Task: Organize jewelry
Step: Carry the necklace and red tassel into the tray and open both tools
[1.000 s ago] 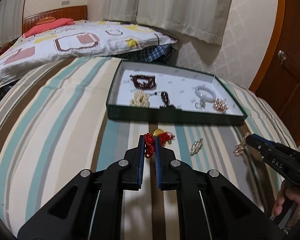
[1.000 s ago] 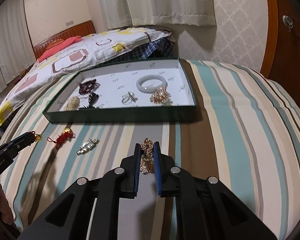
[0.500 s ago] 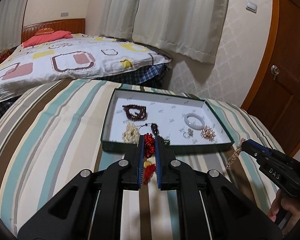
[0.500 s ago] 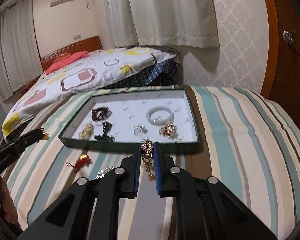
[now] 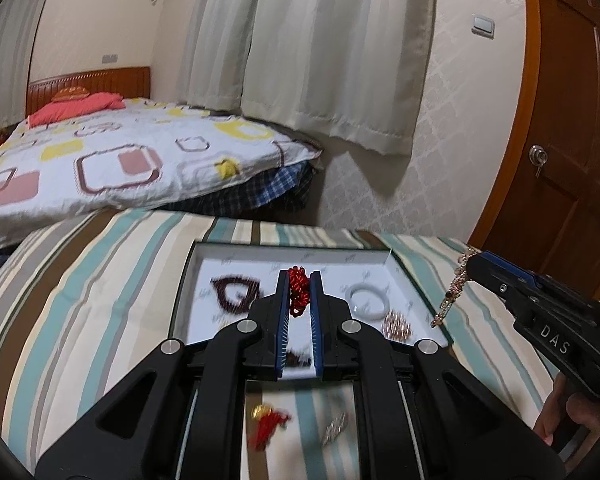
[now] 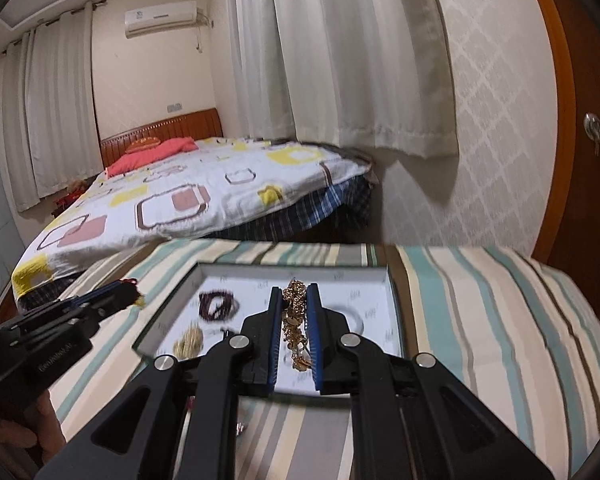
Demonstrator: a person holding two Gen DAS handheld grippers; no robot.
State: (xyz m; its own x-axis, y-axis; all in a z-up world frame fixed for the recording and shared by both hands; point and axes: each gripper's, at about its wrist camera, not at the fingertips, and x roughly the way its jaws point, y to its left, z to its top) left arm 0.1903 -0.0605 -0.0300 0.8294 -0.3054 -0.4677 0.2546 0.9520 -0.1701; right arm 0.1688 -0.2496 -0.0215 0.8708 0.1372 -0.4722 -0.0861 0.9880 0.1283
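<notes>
Left gripper (image 5: 299, 280) is clenched on a red beaded strand (image 5: 298, 290); right gripper (image 6: 296, 294) grasps a gold chain (image 6: 294, 320). Both hang above the green-rimmed tray (image 5: 420, 292), white bangle (image 5: 369, 300) at 3 o'clock.

A red beaded cord (image 5: 299, 290) sits between the black left gripper (image 5: 299, 280)'s blue pads; a gold chain (image 6: 295, 320) in the right gripper (image 6: 295, 292). Beyond them lies a white-lined, seemingly dark green tray (image 5: 180, 292) on a teal, brown and cream striped bedspread (image 5: 80, 300).
</notes>
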